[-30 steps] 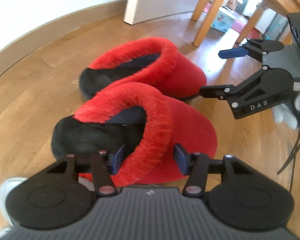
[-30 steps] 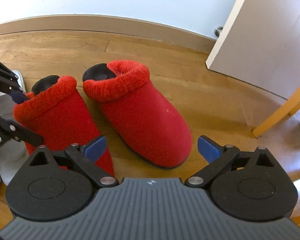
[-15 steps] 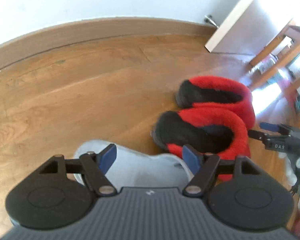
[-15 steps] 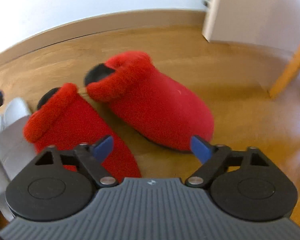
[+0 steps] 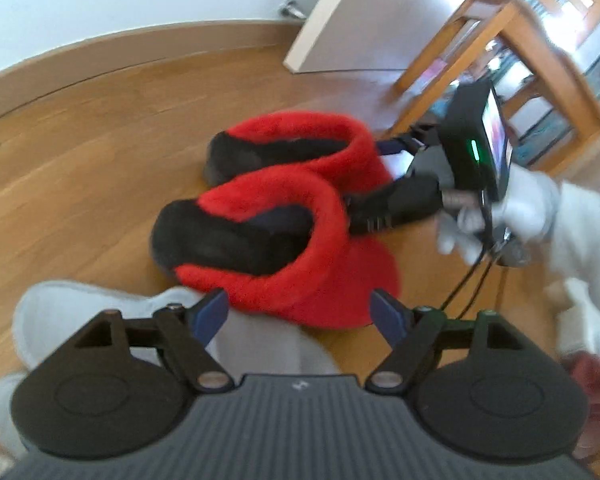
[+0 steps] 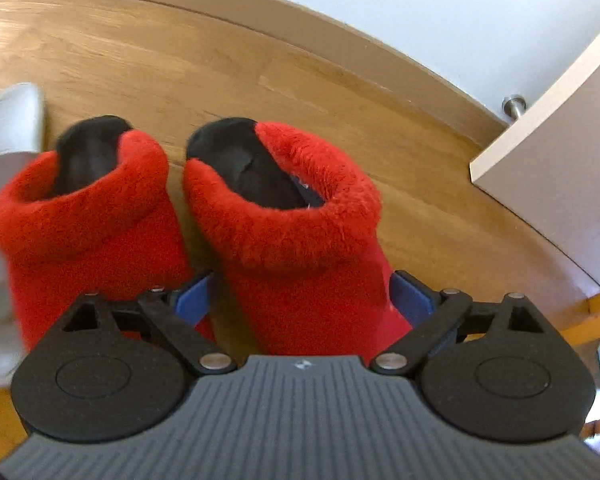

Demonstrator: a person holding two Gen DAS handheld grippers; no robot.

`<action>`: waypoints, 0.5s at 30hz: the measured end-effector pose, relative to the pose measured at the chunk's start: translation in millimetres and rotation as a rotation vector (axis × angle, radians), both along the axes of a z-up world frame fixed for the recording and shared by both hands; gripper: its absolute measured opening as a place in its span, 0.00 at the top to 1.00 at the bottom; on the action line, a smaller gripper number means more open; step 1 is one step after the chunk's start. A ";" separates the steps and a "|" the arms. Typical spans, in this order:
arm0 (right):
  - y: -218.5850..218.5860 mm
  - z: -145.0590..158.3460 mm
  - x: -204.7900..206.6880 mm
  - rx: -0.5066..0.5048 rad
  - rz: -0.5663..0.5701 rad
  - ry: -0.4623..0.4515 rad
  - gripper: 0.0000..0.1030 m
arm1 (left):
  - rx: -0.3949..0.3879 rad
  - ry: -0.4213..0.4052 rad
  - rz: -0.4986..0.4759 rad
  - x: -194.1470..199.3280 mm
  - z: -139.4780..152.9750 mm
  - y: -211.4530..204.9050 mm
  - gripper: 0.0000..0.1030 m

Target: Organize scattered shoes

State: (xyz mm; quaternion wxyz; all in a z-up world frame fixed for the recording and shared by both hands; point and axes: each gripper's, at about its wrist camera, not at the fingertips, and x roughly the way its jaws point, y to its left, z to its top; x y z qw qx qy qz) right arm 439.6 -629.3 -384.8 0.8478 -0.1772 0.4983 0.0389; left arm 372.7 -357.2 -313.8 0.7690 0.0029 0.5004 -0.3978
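Red slippers (image 6: 188, 240) sat paired; right gripper (image 6: 302, 298) straddled one slipper (image 6: 300, 248), pads seemingly touching. Left gripper (image 5: 300, 314) was opening, empty.

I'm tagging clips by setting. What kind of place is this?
Most likely a home: wooden floor with a baseboard, an open door, and fuzzy red slippers beside a wooden table.

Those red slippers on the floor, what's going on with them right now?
A person holding a gripper in each hand is tidying shoes. The right gripper straddles the right-hand red slipper; whether its pads press is unclear. The left gripper, jaws opening and holding nothing, hovers over a grey shoe beside the other red slipper.
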 end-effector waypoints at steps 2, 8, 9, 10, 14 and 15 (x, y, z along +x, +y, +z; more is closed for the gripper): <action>-6.6 -0.7 10.2 0.062 -0.168 -0.002 0.29 | 0.006 0.010 0.036 -1.6 -0.8 9.8 0.25; -18.8 6.7 13.4 0.131 -0.447 -0.040 0.31 | 0.023 0.049 0.131 -12.3 1.7 55.3 0.25; -19.2 14.3 7.6 0.159 -0.452 -0.065 0.30 | 0.019 0.059 0.136 -15.6 5.5 62.5 0.25; -17.5 27.1 -4.2 0.200 -0.420 -0.114 0.30 | 0.016 0.066 0.143 -20.6 10.1 70.9 0.25; 11.3 79.3 -66.2 0.354 -0.141 -0.248 0.21 | 0.044 0.055 0.181 -44.1 30.8 96.4 0.20; 29.5 86.8 -81.3 0.390 -0.014 -0.220 0.20 | 0.057 0.047 0.183 -51.2 36.3 103.0 0.19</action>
